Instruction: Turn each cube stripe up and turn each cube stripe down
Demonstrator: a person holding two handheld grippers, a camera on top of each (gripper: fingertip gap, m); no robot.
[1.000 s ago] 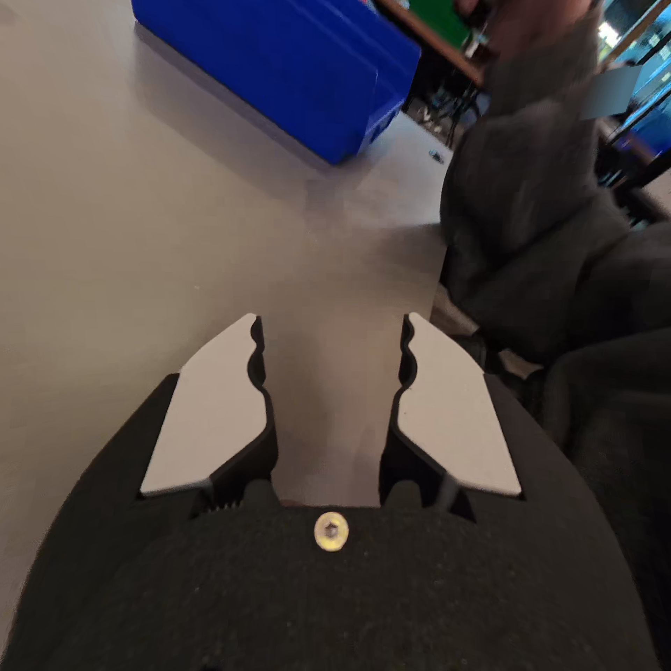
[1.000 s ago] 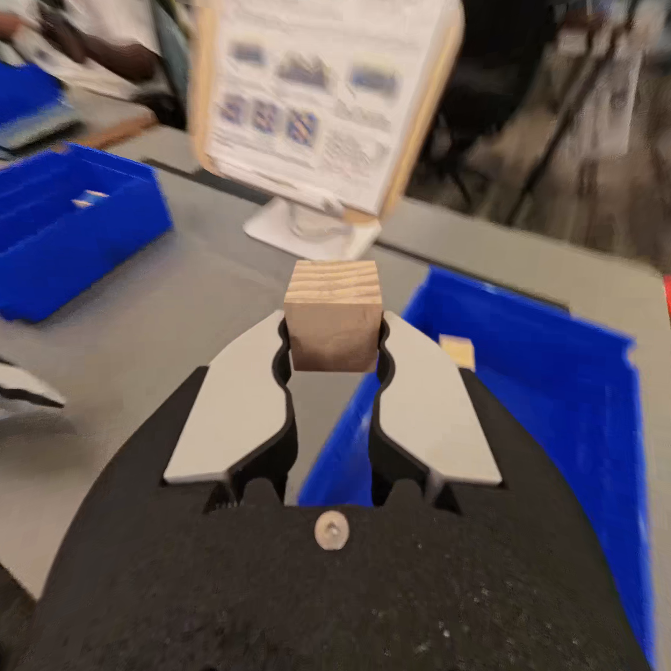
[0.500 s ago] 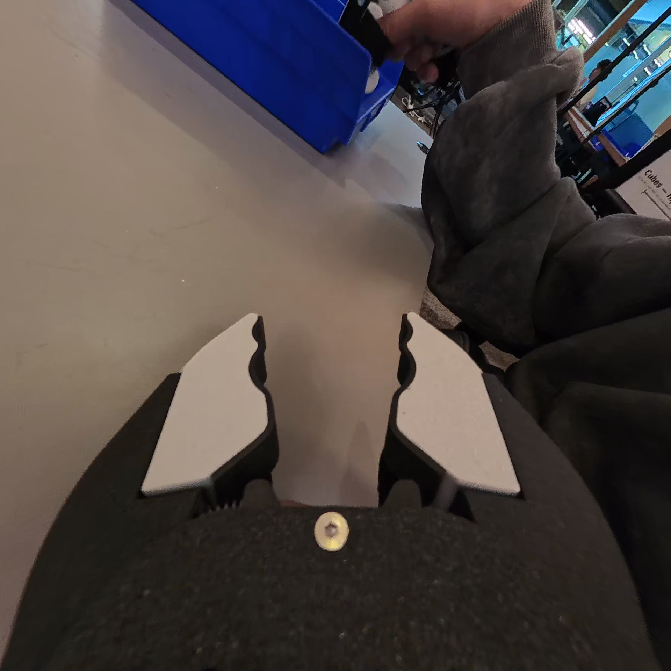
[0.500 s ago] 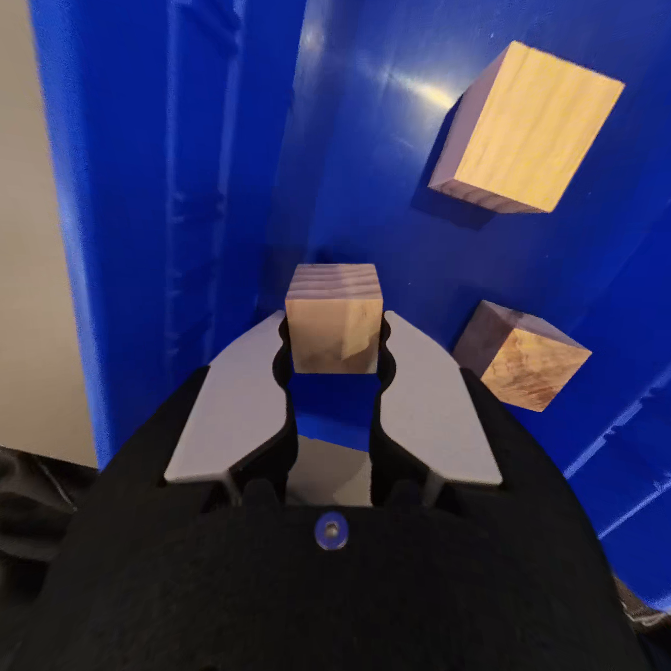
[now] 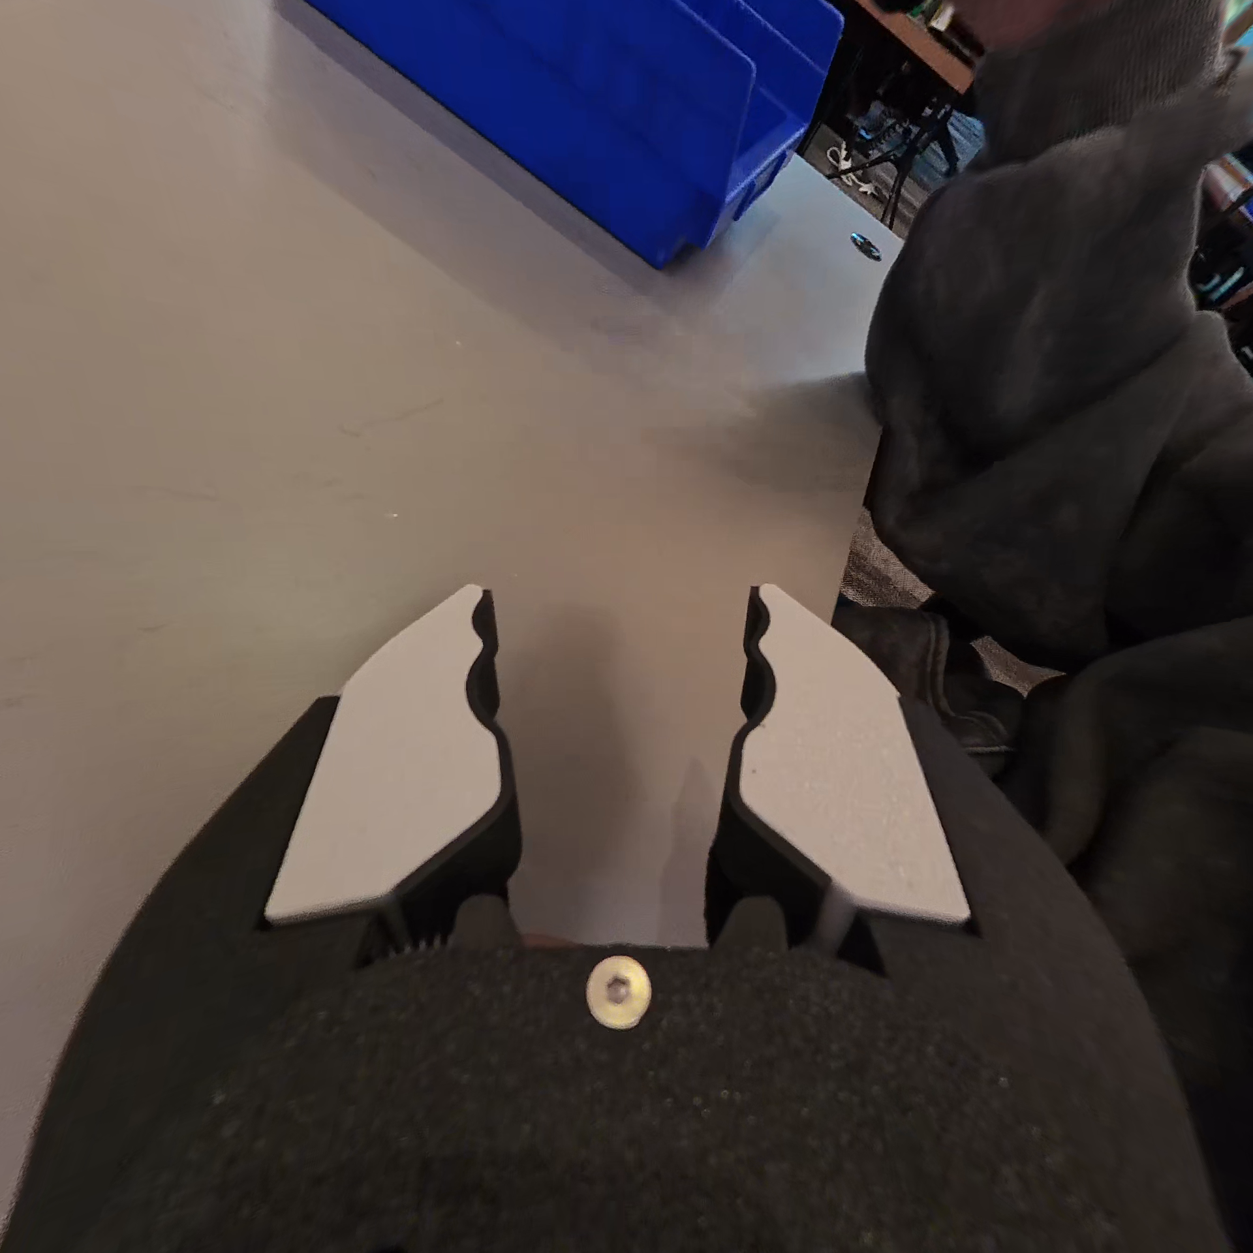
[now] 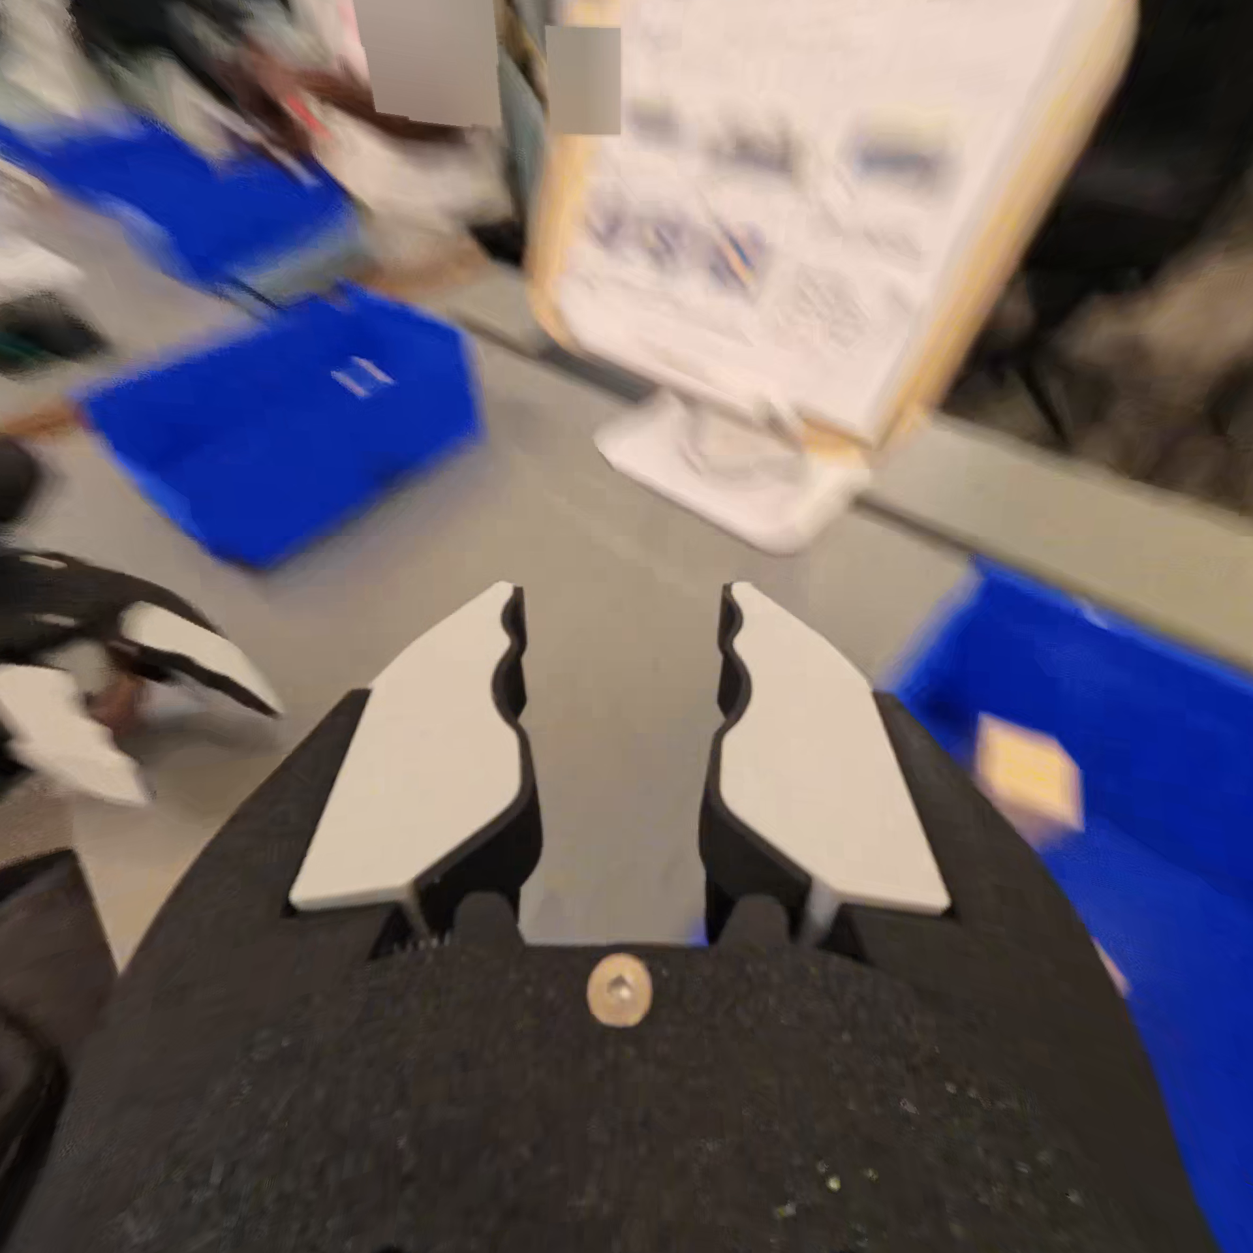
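Cube count in view came to one: a pale wooden cube point(image 6: 1027, 780), blurred by motion, lay inside the blue bin point(image 6: 1112, 685) at the right edge of the right wrist view; no stripe could be made out on it. Half a second earlier the right tool point(image 6: 622, 600) had clamped a wooden cube over that bin, where two others lay; now its jaws stood apart with nothing between them, and it looked out over the grey tabletop point(image 6: 610, 542). The left tool point(image 5: 618, 600) was also spread and empty, as before, hanging over bare tabletop near the edge. It showed again, smeared, at the left of the right wrist view. Three blue plastic bins appeared in the right wrist view, two of them at the left, one behind the other. The left wrist view showed one ribbed blue bin point(image 5: 610, 115). A wood-framed sign point(image 6: 800, 217) stood on a white base. Both tools had flat grey fingers with wavy black inner edges on rough black bodies. A dark grey fleece sleeve point(image 5: 1058, 407) filled the right of the left wrist view.
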